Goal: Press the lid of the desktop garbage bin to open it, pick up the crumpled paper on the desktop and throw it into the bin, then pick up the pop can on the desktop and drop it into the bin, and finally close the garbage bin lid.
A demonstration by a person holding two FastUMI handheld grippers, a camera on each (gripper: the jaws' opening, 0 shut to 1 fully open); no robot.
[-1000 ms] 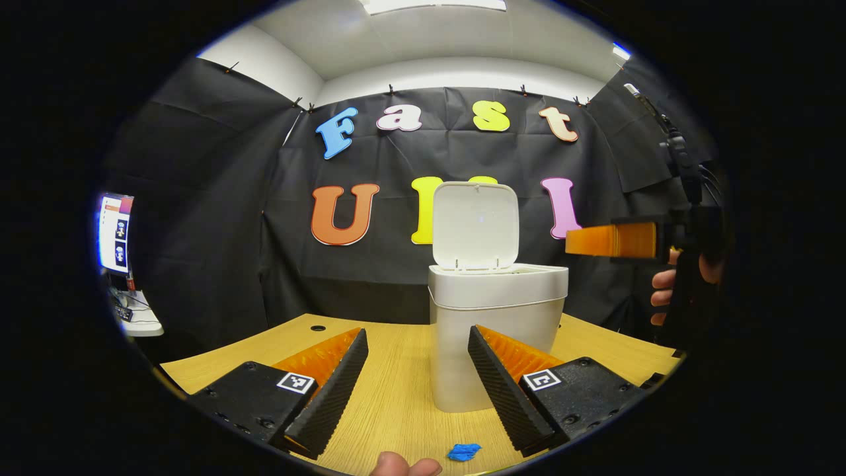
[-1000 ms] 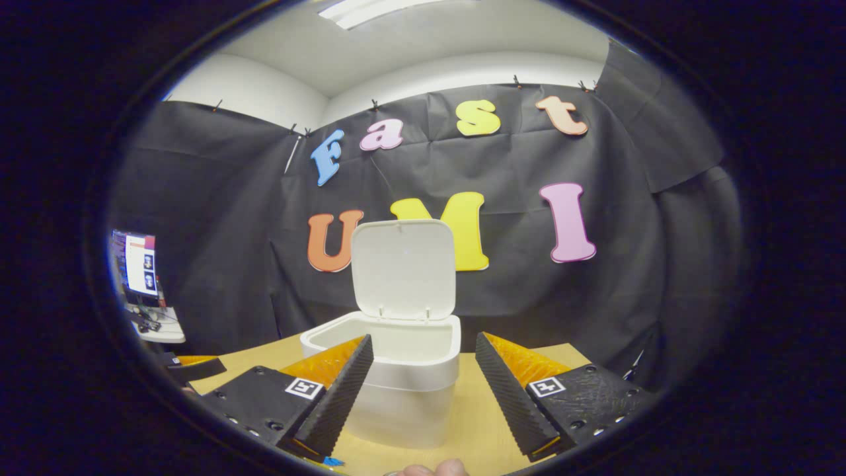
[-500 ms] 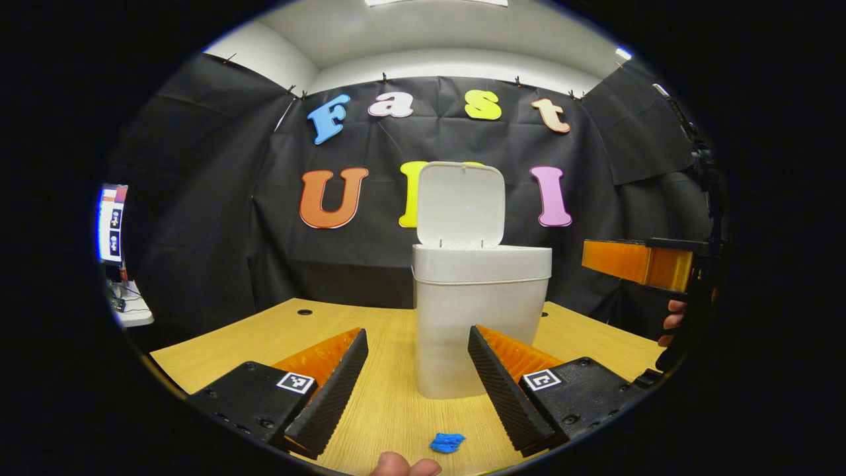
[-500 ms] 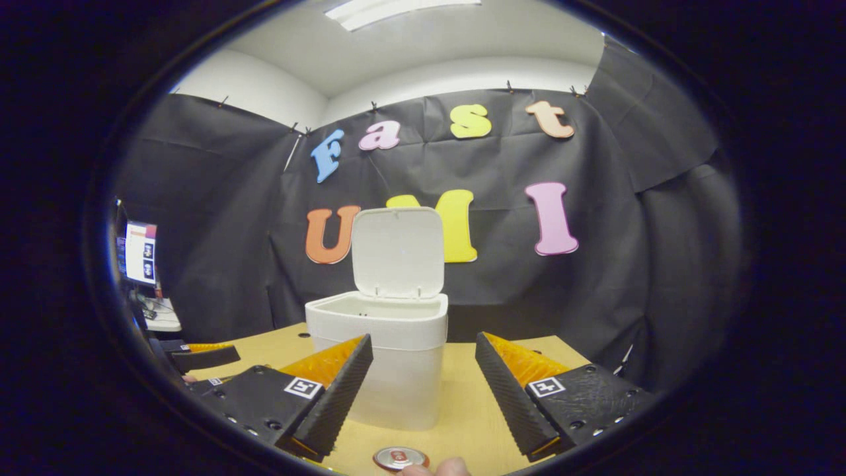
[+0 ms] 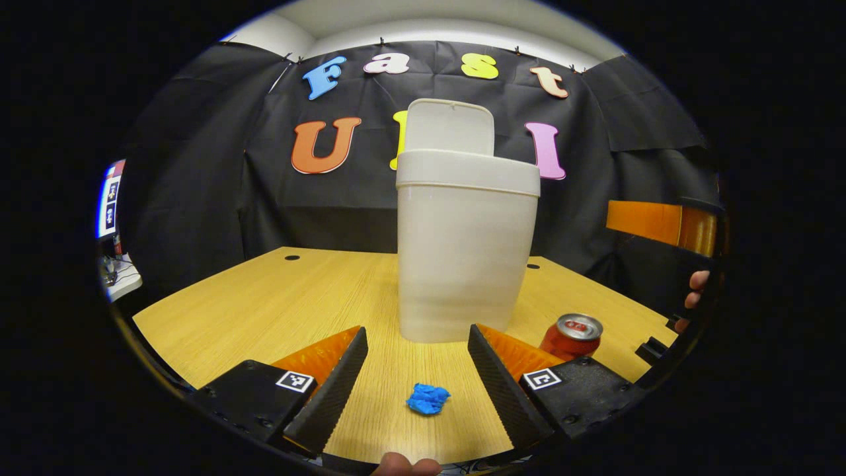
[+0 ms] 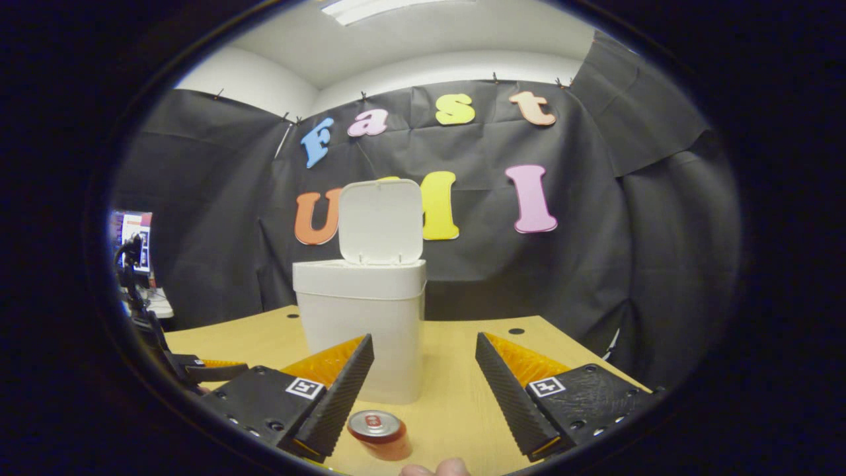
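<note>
In the left gripper view, the left hand-held gripper [image 5: 415, 377] hangs low over the wooden bench [image 5: 264, 304] with its two fingers spread wide apart and nothing between them but air. The blue crumpled paper [image 5: 427, 398] lies on the bench in the gap between the fingertips, toward 6 o'clock of the view, touching neither finger. Beyond it, at the centre, stands the white garbage bin [image 5: 464, 251], upright, with its lid [image 5: 451, 125] swung up at 12 o'clock. The red pop can [image 5: 572, 336] stands upright on the bench at about 4 o'clock, just behind the gripper's right-side finger and beside the bin without touching it. At 3 o'clock, near the edge, the right hand-held gripper [image 5: 661, 223] shows farther off, with fingertips of the person's hand [image 5: 694, 291] below it.

In the right gripper view, the right hand-held gripper [image 6: 423, 390] also has its fingers spread, holding nothing. The garbage bin [image 6: 362, 330] stands at about 10 o'clock of centre, its lid [image 6: 380, 221] raised upright. The pop can [image 6: 377, 433] sits at 6 o'clock, in front of the bin and close beside the left-side finger; whether it touches that finger I cannot tell. The bench [image 6: 462, 410] runs beneath.
</note>
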